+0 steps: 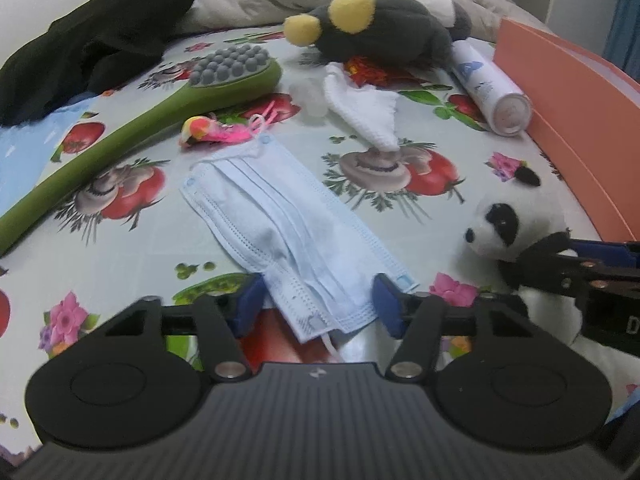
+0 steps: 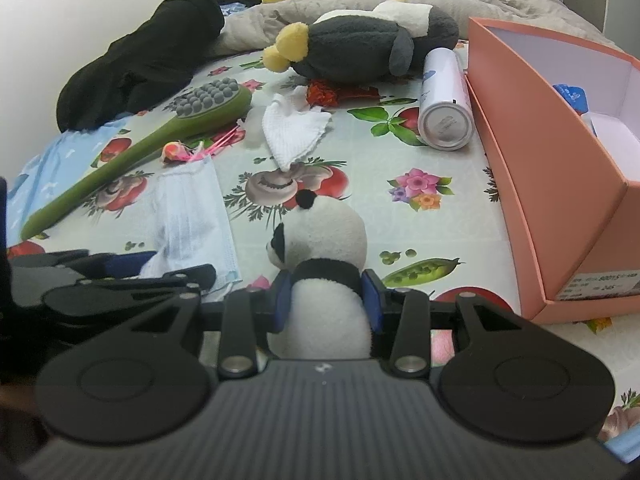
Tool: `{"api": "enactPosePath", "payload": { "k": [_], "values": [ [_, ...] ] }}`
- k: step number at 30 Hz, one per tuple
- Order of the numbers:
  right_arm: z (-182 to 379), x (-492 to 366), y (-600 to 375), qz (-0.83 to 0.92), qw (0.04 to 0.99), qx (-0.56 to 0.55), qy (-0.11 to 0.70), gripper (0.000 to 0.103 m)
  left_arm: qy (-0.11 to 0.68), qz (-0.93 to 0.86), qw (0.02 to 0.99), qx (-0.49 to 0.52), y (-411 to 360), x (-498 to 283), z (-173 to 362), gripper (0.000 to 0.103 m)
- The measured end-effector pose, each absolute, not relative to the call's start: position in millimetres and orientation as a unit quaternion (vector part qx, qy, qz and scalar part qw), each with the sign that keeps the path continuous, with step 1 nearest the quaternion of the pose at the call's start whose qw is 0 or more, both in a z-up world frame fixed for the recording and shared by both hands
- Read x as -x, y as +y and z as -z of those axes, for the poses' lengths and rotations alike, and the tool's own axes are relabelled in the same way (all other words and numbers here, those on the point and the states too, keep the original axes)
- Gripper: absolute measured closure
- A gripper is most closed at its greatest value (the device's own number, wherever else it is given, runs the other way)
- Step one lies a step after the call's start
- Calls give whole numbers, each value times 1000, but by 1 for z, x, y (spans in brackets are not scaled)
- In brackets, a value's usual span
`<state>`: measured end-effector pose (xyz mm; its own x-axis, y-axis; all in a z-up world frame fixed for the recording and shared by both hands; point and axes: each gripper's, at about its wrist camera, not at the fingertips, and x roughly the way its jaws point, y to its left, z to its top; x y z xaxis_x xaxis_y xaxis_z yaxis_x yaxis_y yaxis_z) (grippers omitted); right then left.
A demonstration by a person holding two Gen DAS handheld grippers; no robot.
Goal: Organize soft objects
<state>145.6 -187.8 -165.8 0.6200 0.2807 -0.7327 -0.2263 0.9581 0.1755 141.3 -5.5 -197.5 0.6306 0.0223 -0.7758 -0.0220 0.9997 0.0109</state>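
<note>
Panda (image 2: 320, 240) betw. right tongs (image 2: 327, 300)

We have two cameras, one on each gripper, and both look forward and down along the jaws at a bed with a picture cloth (image 1: 132, 256). Both sit very close to it. The left view fills its middle with the blue face mask (image 1: 288, 232). The right view fills its middle with the toy panda (image 2: 324, 248). Both views share the mask, the panda, the green brush (image 2: 132, 152) and the pink box (image 2: 536, 184).
</note>
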Motion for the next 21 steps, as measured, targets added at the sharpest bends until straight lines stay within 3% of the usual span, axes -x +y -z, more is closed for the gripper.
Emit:
{"api": "enactPosePath", "payload": {
  "k": [2,4,6,21],
  "values": [
    [166,-146,-187,-142,899,-31,413,62,429,-3,903,-4,-9,-143,197,65],
    [166,-146,-188,-143,899,-31,413,62,428,2,904,-5,-12,-143,195,84],
    [164,-146,-189,-143,898,-33,414,62,429,6,903,-2,-15,-144,194,93],
    [122,-144,-209,-131,907,-30,400,63,423,30,903,66,-16,-125,144,95]
  ]
}}
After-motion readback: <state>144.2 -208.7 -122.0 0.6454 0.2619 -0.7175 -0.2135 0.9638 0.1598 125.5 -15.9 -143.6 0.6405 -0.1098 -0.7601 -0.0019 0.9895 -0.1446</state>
